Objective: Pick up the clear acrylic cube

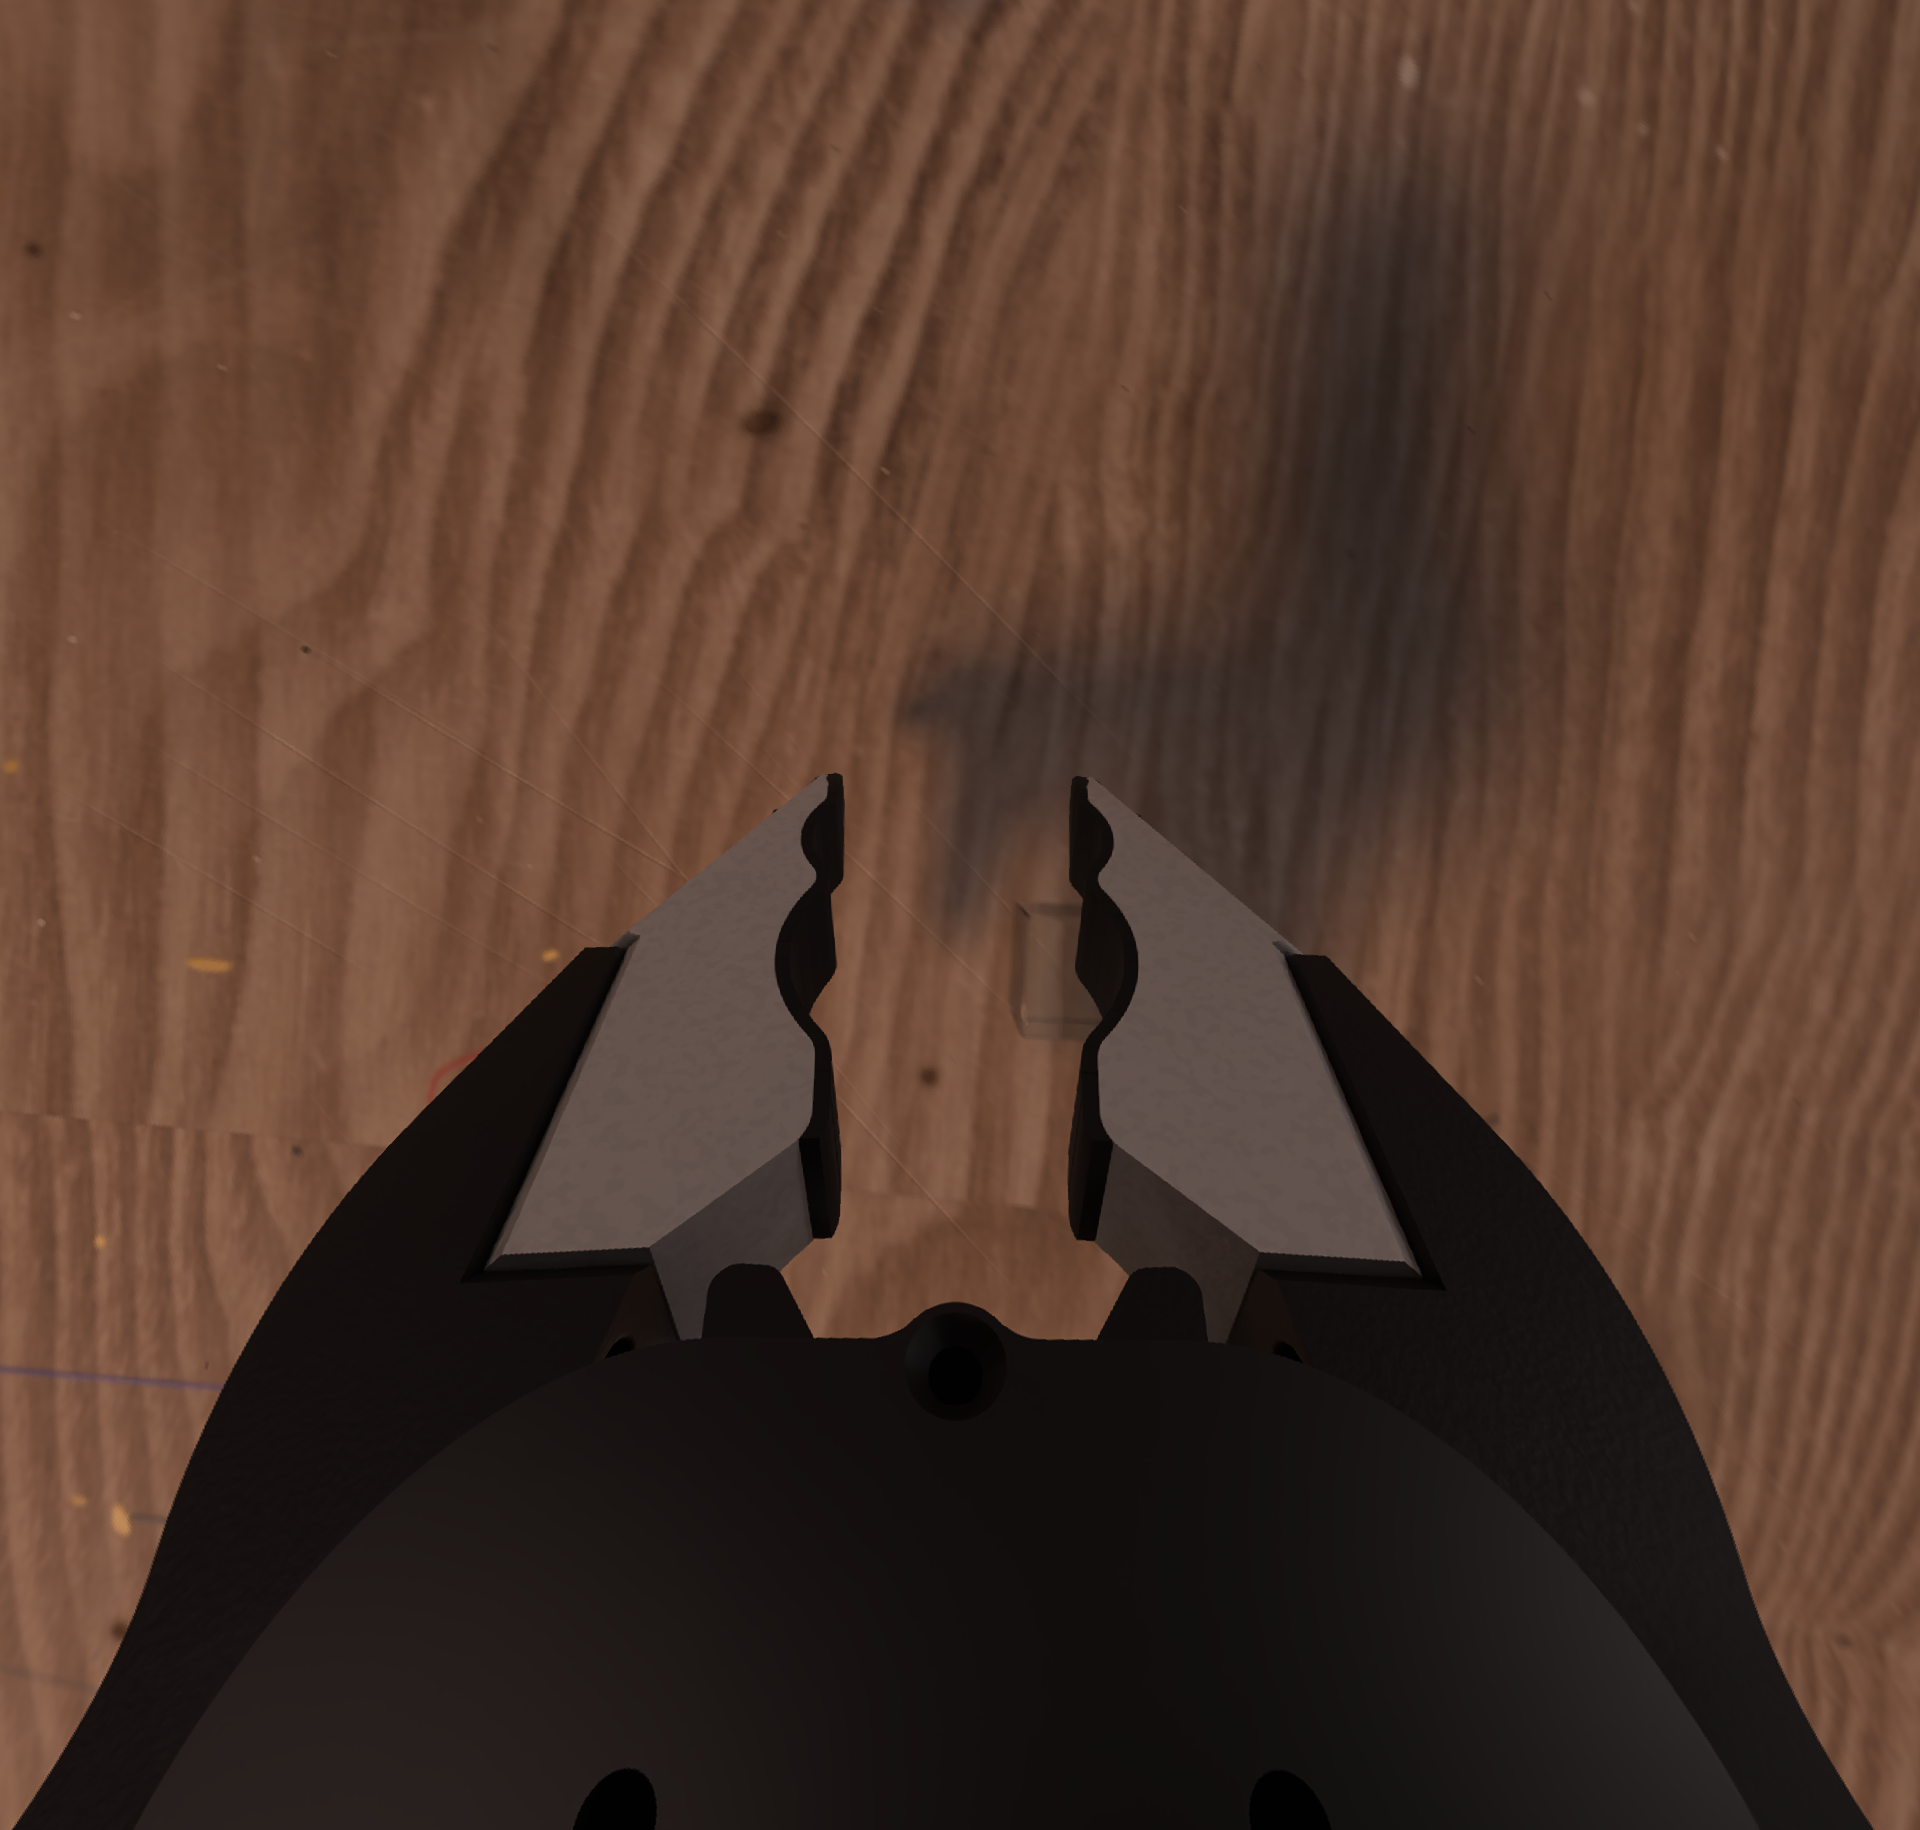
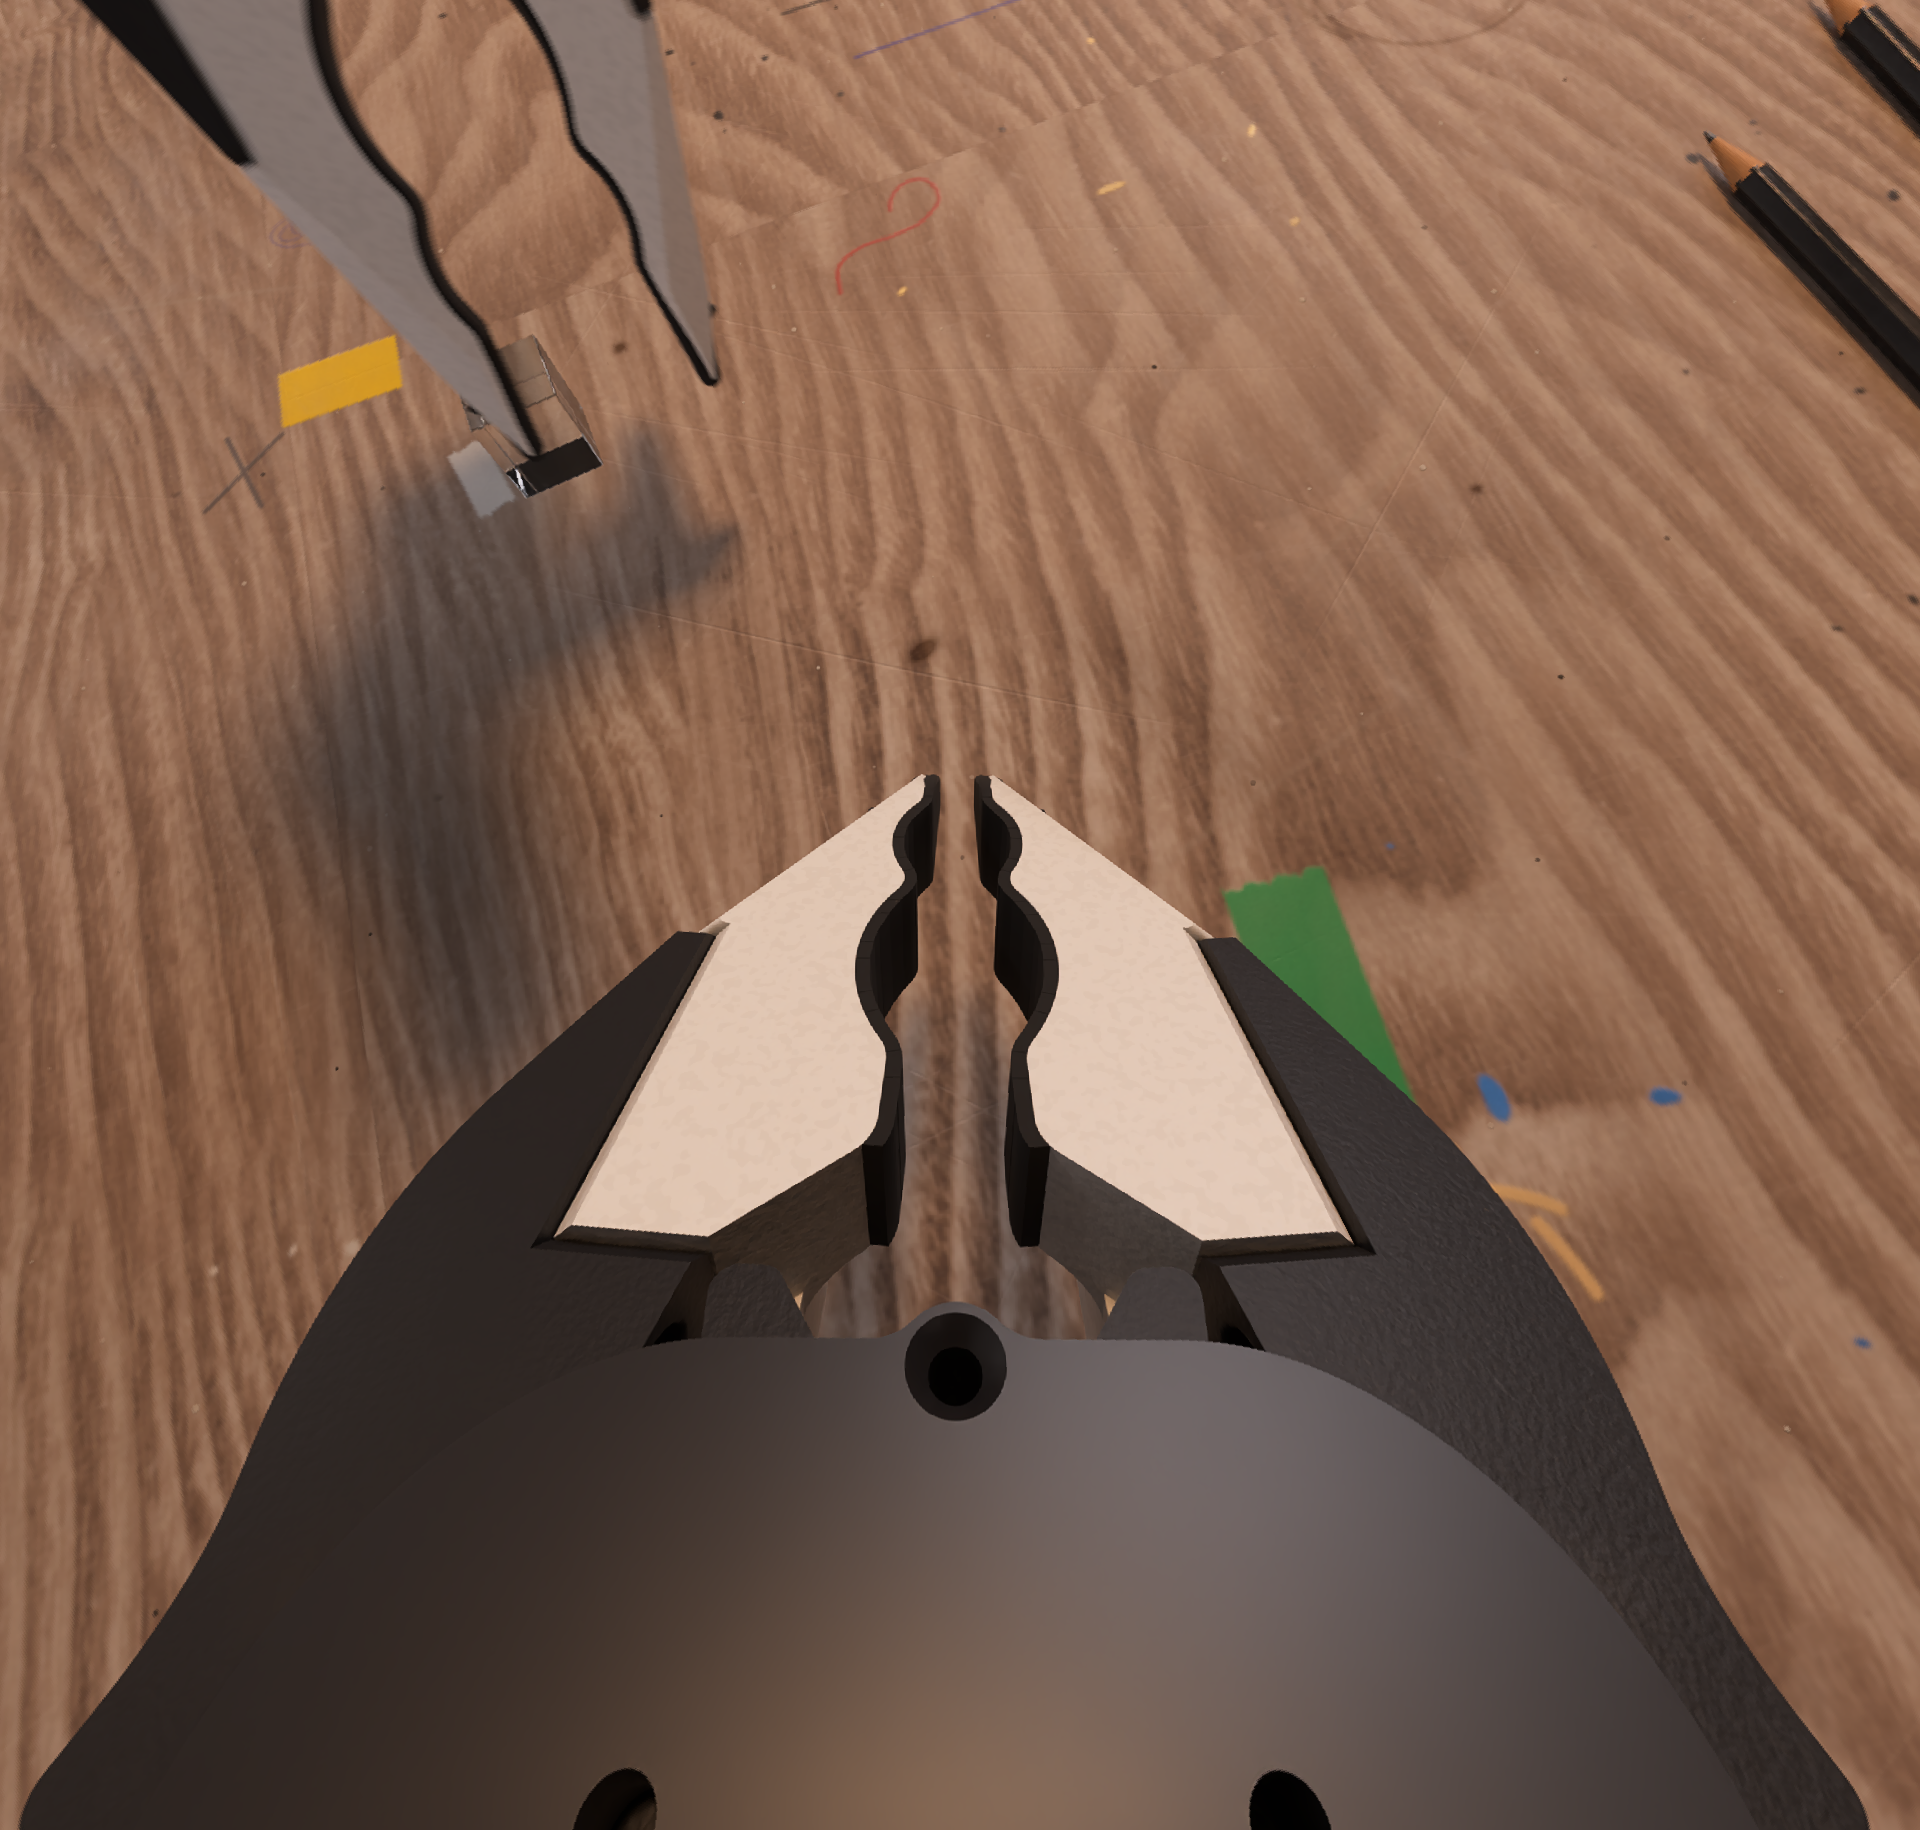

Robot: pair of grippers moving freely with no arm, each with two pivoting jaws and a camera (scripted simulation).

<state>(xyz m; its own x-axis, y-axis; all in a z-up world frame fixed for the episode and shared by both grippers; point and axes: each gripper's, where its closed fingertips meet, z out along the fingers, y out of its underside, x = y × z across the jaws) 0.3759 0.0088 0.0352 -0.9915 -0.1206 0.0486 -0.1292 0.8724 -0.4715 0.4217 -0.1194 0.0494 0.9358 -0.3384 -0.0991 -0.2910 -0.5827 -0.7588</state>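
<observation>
The clear acrylic cube (image 1: 1047, 968) sits on the wooden desk (image 1: 416, 430), low between the jaws of the left gripper (image 1: 956, 793), but not in the middle: it is close by one finger, maybe touching it, and partly hidden behind that finger. In the right wrist view the cube (image 2: 540, 398) shows right at the tip of one finger of the left gripper (image 2: 613, 409), w/ the other finger well apart from it. So the left jaws are open, wider than the cube, and hold nothing yet.

The right gripper (image 2: 956, 793) hangs over bare desk, well apart from the cube. Its jaws are nearly together, only a thin slit between them, and nothing is inside.

About handling, I think the cube is small, light and stiff, so it does not deform under pressure. The faces look smooth and glossy, prob. slippery. Best hold is on two opposite flat faces, approx. at mid height, jaws square to them. If the jaws close as now, off-centre, one finger may push the cube sideways before the other arrives, or it may twist out.

Near it on the desk is a yellow patch (image 2: 340, 380); two pencils (image 2: 1818, 253) lie far off.
</observation>
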